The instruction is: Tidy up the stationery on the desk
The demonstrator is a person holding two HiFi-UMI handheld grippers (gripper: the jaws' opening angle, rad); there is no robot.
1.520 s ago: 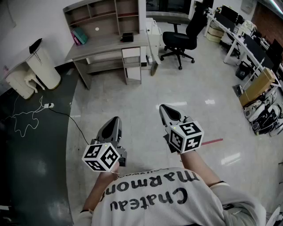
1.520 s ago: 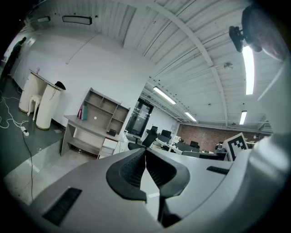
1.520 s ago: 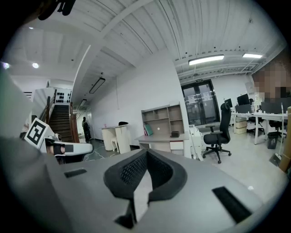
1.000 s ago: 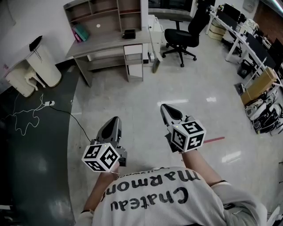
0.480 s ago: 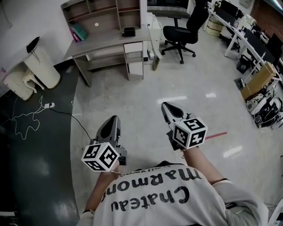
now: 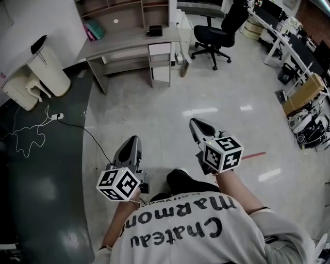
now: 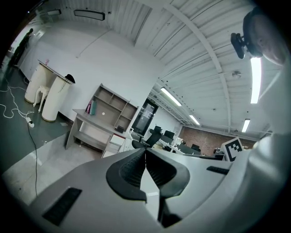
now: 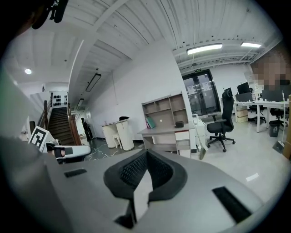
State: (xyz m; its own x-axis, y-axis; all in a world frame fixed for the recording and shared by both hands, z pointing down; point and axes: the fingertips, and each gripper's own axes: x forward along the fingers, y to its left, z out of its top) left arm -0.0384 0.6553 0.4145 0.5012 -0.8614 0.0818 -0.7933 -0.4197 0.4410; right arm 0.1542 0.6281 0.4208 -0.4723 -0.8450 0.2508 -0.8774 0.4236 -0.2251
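Head view, leaning books (image 6: 94, 29) in left compartment of hutch (image 6: 118, 9)

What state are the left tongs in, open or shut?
Shut: in the left gripper view the left tongs meet at their tips, holding nothing.

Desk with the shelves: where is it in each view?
Head view: desk at the top, just left of centre.
Left gripper view: desk left of centre, above the jaws.
Right gripper view: desk just right of centre, above the jaws.
Shared landmark: black chair, right of the desk everywhere.
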